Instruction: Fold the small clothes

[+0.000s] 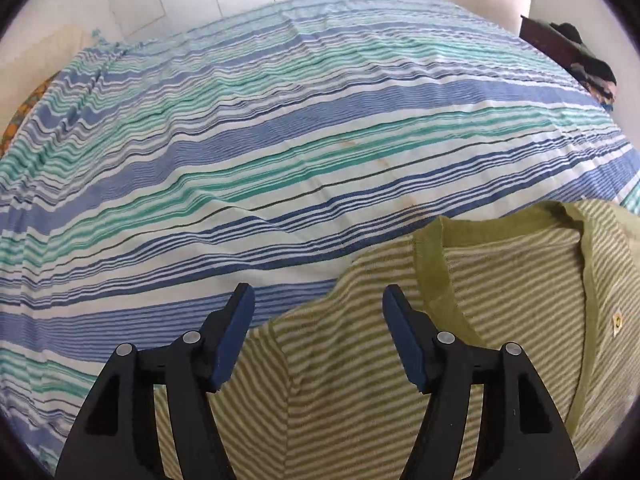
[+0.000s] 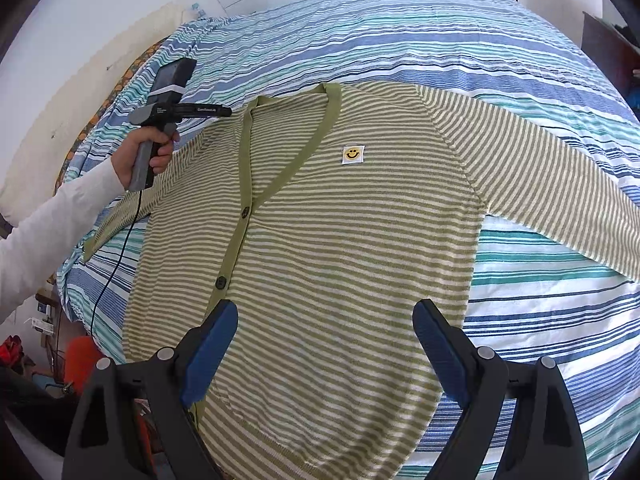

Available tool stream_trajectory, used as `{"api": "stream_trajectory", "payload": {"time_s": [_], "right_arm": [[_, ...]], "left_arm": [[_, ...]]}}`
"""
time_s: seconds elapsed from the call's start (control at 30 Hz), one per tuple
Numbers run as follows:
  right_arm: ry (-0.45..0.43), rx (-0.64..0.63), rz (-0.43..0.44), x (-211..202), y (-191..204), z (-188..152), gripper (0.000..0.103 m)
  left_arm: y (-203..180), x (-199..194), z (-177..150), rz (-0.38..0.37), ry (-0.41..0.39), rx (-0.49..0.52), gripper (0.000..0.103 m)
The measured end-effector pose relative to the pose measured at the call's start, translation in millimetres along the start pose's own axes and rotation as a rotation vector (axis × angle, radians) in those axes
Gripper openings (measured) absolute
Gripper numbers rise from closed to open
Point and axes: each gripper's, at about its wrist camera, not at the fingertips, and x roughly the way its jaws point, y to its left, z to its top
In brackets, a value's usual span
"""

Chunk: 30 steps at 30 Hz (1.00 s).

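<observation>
One cardigan (image 2: 328, 240) flat on striped bedspread (image 2: 520, 312); dark clothes pile (image 1: 592, 64) far corner.

— What carries everything here?

— A bed (image 2: 520, 40), covered edge to edge with a spread (image 1: 240, 152) striped blue, teal and white, lightly wrinkled.

— And lying on it?

— A green-and-cream striped cardigan (image 2: 340, 240), spread flat and front up, buttoned, with a smiley patch (image 2: 351, 154) on the chest. Both sleeves stretch out to the sides over the spread.
</observation>
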Motion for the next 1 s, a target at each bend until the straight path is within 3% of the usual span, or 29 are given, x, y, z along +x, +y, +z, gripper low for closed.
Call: {"api": "stream_trajectory", "payload": {"time_s": [0.1,0.2,0.37,0.43,0.5,0.63,0.77,0.83,0.93,1.0], "right_arm": [[0.024,0.020,0.013,6.1,-2.4,-2.1,0.089],[0.048,-0.027,0.014,27.5,5.6,-15.7,0.089],[0.156,-0.137,-0.071,67.7,20.7,-64.4,0.089],[0.192,-0.172,-0.123,71.2,27.4,-90.7,0.089],[0.174,-0.200,-0.157,62.8,34.0,-115.2,0.090],[0.125,-0.193,-0.178,50.0,34.9,-152.8,0.091],[0.046,-0.133,-0.200,36.6,35.0,-153.7,0.091],[-0.013,-0.089,-0.197,27.9,37.4,-152.0,0.091],[0.016,-0.092,-0.189,33.2,44.4,-161.5,0.091],[-0.011,-0.136,-0.220,25.4,54.5,-171.1,0.091]], "left_arm": [[-9.3,-42.7,-55.8,-0.121,0.038,0.015,0.077],[-44.7,-74.6,-137.6,-0.181,0.113,0.068,0.079],[-117.0,-120.1,-275.5,-0.180,0.231,0.249,0.078],[-132.5,-142.1,-312.9,-0.138,0.189,0.254,0.078],[-138.0,-155.8,-332.4,-0.119,0.192,0.213,0.078],[-137.3,-171.0,-341.9,-0.108,0.154,0.101,0.078],[-139.8,-188.0,-340.4,-0.080,0.109,0.014,0.079],[-143.3,-192.9,-343.3,-0.093,0.110,0.003,0.087],[-151.8,-201.7,-353.7,-0.118,0.134,-0.001,0.083],[-159.6,-229.1,-366.1,-0.127,0.071,0.004,0.083]]}}
